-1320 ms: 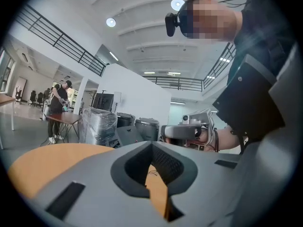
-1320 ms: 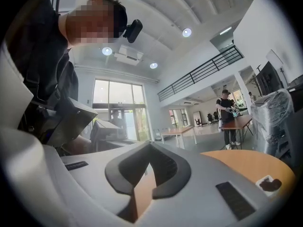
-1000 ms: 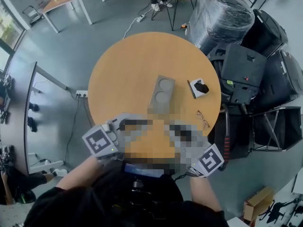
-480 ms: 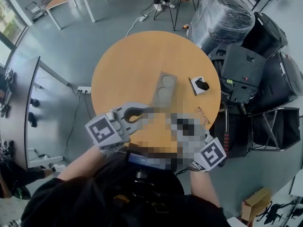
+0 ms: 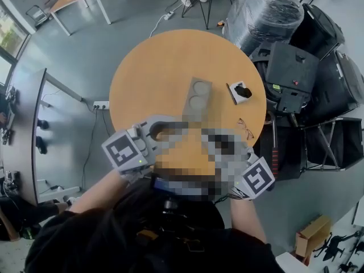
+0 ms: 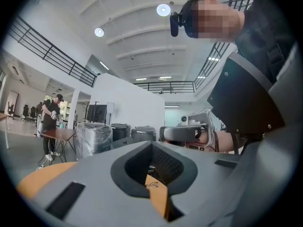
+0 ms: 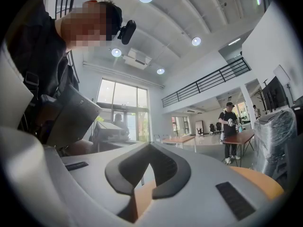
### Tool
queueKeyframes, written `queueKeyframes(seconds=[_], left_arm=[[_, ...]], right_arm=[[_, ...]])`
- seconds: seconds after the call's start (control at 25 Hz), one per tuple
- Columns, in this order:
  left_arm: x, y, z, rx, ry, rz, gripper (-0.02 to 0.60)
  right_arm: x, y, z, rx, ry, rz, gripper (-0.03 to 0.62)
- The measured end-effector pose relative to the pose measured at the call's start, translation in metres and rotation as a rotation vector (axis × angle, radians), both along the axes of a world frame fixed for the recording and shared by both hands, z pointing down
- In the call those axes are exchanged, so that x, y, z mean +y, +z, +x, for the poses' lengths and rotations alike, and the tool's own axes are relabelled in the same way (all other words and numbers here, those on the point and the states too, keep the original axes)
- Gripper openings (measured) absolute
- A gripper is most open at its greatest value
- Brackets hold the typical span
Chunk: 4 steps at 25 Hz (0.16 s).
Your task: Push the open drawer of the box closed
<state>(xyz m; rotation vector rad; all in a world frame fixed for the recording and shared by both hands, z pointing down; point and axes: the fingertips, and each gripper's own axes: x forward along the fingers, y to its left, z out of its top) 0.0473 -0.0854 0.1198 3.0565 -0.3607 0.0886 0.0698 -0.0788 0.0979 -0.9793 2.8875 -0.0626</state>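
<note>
Left claw and right claw crept slightly forward over the bench's near edge, both clenched on nothing. The box stayed mid-bench, well ahead and touched by neither, so no push was on it. Whether its drawer stood open could not be told.

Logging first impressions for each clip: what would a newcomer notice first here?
The round orange table fills the middle of the head view, with a grey box lying on it. Nearest the person, the left gripper and right gripper hover over its near edge, both shut and empty.
</note>
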Motion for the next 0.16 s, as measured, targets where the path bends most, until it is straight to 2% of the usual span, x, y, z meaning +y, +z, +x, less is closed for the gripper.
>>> queueKeyframes(seconds=[0.16], left_arm=[[0.0036,-0.0088,0.0034,-0.001,0.001,0.002,0.028]], right_arm=[[0.0033,-0.0082,0.0023,-0.003,0.000,0.001,0.000]])
